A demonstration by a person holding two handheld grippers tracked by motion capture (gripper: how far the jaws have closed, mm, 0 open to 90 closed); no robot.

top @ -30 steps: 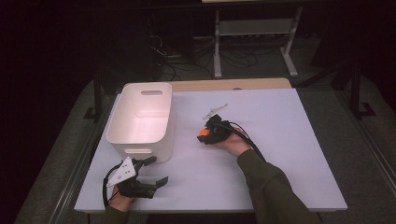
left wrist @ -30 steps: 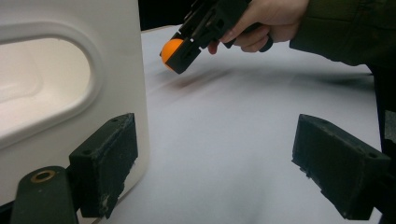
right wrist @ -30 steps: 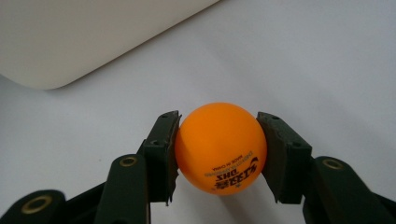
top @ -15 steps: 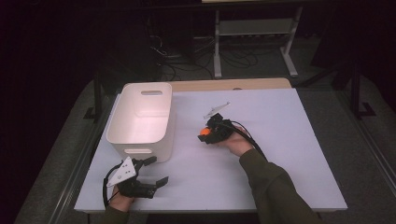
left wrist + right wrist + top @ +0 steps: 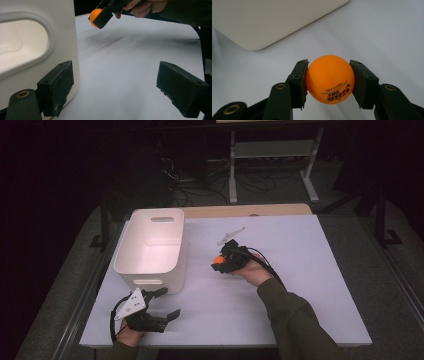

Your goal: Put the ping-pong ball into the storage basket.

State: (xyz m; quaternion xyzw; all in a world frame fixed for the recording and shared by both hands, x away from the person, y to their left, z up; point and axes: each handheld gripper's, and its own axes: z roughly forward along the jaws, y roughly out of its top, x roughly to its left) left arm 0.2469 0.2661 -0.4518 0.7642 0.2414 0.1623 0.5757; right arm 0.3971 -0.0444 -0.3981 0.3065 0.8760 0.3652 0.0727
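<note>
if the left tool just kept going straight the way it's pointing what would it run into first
Probably nothing soon. The open left tool points along bare table, with the white bin's wall just beside its left jaw. Farther off, the right tool holds the orange ping-pong ball above that line, though depth is unclear.

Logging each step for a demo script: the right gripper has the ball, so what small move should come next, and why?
Probably carry the ball left over the bin: the right gripper grips it above the table beside the open bin, and the left gripper sits open, idle.
</note>
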